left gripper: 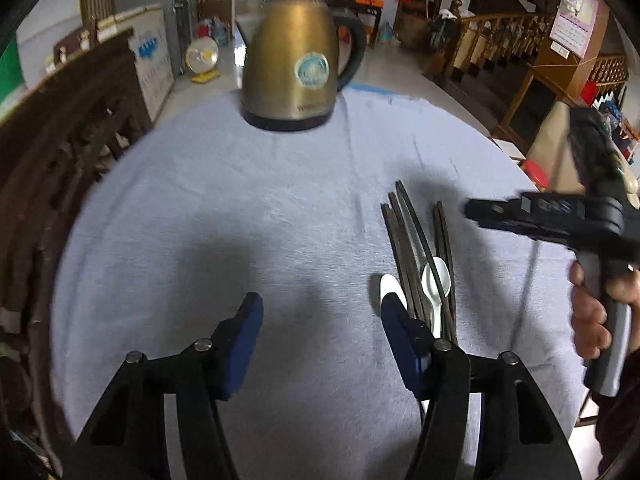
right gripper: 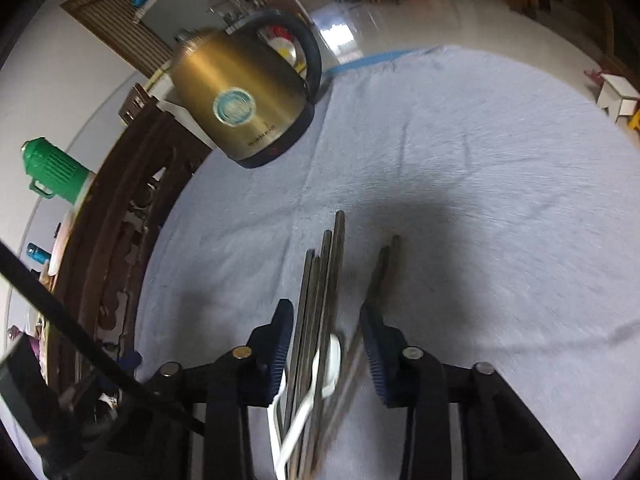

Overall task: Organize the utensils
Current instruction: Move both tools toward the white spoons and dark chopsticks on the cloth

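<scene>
I had the right hand-held gripper [right gripper: 326, 344] released, jaws straddling the chopsticks [right gripper: 320, 300] and white spoons [right gripper: 332, 356] lying lengthwise toward the desk's [right gripper: 480, 160] kettle-side edge; left hand-held gripper [left gripper: 320, 320] released, beside them.

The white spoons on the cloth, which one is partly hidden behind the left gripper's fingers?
The leftmost white spoon, left of the dark chopsticks; only its bowl shows above the fingers. The other white spoon lies among the chopsticks.
</scene>
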Available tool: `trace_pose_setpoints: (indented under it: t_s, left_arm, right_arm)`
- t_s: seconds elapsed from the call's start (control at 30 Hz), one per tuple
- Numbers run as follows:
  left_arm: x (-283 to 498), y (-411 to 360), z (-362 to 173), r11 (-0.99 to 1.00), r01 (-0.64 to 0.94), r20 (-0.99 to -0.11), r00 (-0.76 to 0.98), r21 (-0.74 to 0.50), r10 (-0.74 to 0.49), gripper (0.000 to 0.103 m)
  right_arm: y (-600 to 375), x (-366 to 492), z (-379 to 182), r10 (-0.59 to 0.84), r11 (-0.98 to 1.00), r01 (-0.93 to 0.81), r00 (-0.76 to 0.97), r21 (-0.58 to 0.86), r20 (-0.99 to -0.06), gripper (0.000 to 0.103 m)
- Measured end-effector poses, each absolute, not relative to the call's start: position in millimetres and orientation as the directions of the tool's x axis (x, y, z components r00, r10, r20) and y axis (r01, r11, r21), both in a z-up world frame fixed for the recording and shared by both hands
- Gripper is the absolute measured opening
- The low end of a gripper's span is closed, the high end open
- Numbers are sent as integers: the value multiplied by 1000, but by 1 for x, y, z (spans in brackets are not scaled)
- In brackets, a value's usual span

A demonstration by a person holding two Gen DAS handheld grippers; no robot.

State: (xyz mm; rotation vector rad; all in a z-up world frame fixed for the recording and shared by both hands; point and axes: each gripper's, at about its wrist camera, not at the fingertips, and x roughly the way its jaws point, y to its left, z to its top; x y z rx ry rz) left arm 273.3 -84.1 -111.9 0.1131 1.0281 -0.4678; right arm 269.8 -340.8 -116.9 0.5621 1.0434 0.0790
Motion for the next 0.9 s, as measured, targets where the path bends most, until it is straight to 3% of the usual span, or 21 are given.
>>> trace_pose_setpoints:
  t_s: [0.23,0.4,0.6,0.9]
  left_arm:
    - [292,-98,-142,891,423,-873,357,-165,-331,63]
    - [285,-91,-135,910,406,-863,426,-85,-271,63]
    - [255,-79,-108,932,356,-805,572,72,-157,65]
    - [177,-69,-45,930,328,-686,716,168,-129,75]
  right_arm:
    - [-338,321,-147,313,849,248,476,467,-822,34]
    - [-337,311,-139,319,852,228,487,470,-813,34]
    - [-322,256,-106,272,896,170,521,410,-809,35]
    - [-291,137,-31,238,927,76,636,366,-734,45]
